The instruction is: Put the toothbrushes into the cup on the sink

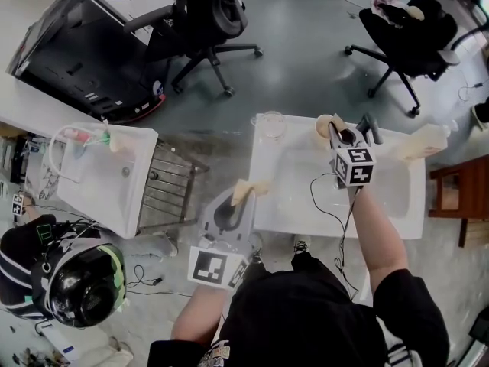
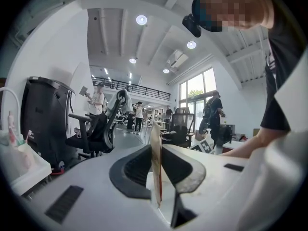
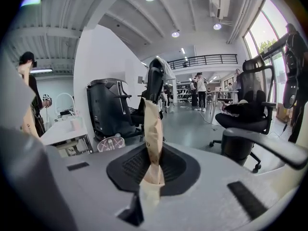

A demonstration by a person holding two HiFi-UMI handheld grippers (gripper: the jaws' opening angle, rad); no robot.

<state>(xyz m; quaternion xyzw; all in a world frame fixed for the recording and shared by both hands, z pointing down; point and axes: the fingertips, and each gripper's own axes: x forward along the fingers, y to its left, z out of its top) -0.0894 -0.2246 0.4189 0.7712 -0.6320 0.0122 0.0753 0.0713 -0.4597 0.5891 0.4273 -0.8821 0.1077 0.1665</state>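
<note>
A clear cup stands on the back left corner of the white sink; it also shows low in the right gripper view as the cup. My left gripper hovers at the sink's front left edge, shut on a flat beige toothbrush packet, seen edge-on as the packet between the jaws of the left gripper. My right gripper is over the sink's back edge, right of the cup, shut on a crumpled beige toothbrush packet. The brushes themselves are hidden in the paper.
A pale bottle lies at the sink's back right. A second white basin with a wire rack stands to the left. Office chairs are behind, a wooden stool at the right, and a helmet on the floor.
</note>
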